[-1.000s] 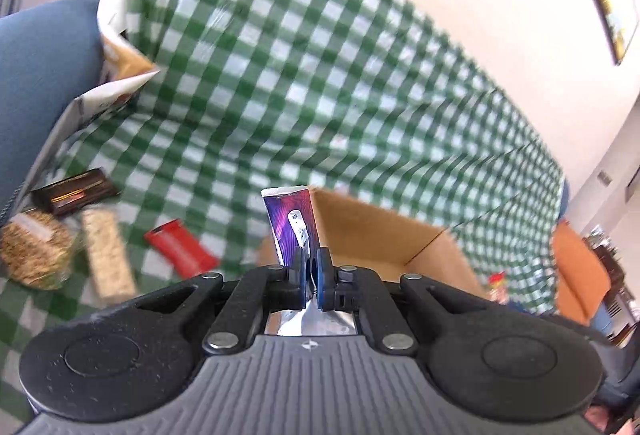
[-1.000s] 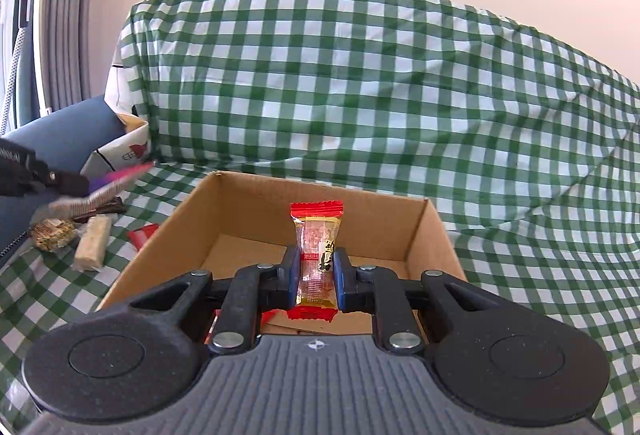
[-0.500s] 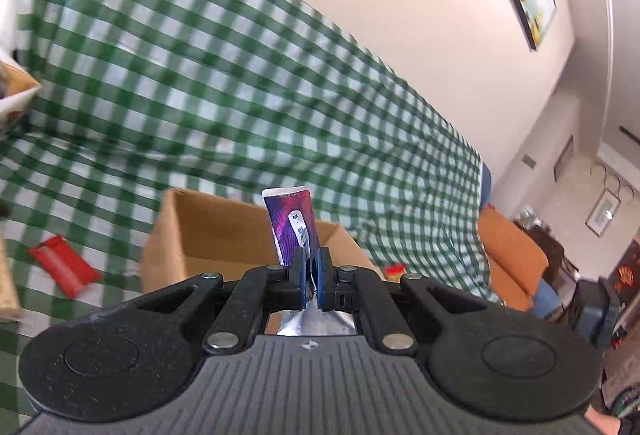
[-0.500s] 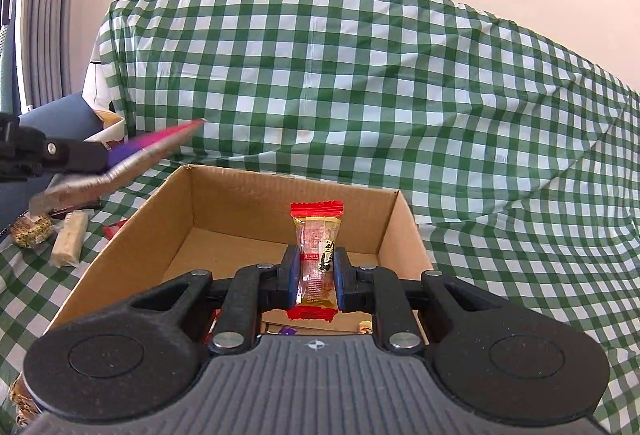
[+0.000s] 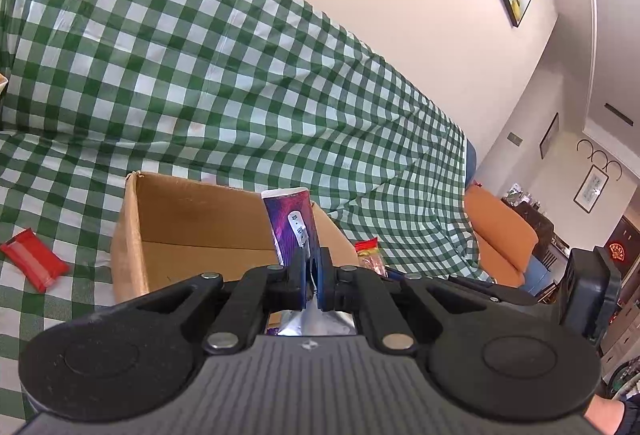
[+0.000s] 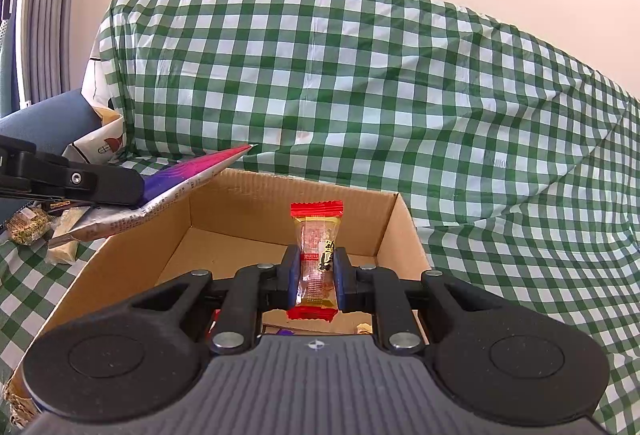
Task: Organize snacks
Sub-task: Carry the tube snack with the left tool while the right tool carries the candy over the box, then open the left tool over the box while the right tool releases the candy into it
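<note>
An open cardboard box (image 5: 192,219) sits on a sofa covered in green checked cloth; it also shows in the right wrist view (image 6: 404,231). My left gripper (image 5: 311,267) is shut on a purple snack packet (image 5: 290,223) at the box's near left rim; the packet (image 6: 188,175) reaches over the box's left wall. My right gripper (image 6: 316,275) is shut on a red and gold candy (image 6: 318,247) above the box's front part; the candy (image 5: 368,255) also shows in the left wrist view.
A red packet (image 5: 34,265) lies on the cloth left of the box. A grain bar (image 6: 26,225) and a pale bar (image 6: 66,239) lie further left. Several small snacks (image 6: 362,329) lie in the box. An orange seat (image 5: 496,235) stands at the right.
My left gripper has swung right with the purple packet, from over the loose snacks to the box's left rim. My right gripper moved slightly closer over the box, still holding the candy.
</note>
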Action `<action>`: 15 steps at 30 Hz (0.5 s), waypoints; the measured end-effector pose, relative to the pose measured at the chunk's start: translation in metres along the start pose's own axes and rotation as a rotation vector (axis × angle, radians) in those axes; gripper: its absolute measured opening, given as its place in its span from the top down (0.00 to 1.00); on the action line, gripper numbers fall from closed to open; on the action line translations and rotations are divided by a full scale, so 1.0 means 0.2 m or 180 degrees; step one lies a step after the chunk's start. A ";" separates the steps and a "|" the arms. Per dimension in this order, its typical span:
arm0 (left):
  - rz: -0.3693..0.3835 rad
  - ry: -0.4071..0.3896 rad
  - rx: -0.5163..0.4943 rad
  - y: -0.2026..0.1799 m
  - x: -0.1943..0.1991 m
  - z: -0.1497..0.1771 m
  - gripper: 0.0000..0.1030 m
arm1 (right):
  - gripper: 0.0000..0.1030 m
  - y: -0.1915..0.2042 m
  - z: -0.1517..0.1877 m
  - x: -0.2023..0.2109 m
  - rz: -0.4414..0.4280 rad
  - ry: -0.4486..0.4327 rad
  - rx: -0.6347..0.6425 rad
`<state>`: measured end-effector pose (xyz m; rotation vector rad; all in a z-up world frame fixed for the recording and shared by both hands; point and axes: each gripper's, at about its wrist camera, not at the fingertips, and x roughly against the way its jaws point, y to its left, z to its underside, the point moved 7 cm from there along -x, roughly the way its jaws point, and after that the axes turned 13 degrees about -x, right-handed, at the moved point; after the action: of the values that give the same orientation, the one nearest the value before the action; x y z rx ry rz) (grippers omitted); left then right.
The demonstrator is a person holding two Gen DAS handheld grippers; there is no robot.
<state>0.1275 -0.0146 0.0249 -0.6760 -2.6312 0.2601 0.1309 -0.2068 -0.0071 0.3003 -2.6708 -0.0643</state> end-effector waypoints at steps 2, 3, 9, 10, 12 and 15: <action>-0.0003 0.0000 -0.0001 0.00 0.00 0.00 0.96 | 0.83 0.00 0.00 0.00 0.0002 -0.0004 0.0001; 0.0000 -0.0003 0.0001 0.00 0.00 0.00 0.96 | 0.83 0.00 0.00 0.00 -0.0001 -0.0004 0.0005; -0.0043 -0.0020 0.0026 0.01 -0.01 0.00 0.96 | 0.83 0.01 0.00 -0.01 0.0010 -0.0015 0.0014; -0.0053 -0.0022 0.0028 0.01 -0.01 0.00 0.96 | 0.83 0.01 -0.01 -0.01 0.0021 -0.0022 0.0022; -0.0066 -0.0019 0.0032 0.01 -0.02 0.00 0.96 | 0.83 0.01 -0.01 -0.02 0.0036 -0.0032 0.0016; -0.0091 0.0004 0.0003 0.00 -0.02 0.01 0.95 | 0.83 0.02 -0.03 -0.01 0.0047 -0.0106 0.0019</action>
<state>0.1311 -0.0163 0.0213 -0.6377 -2.6372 0.2522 0.1349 -0.2033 -0.0024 0.2837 -2.7064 -0.0573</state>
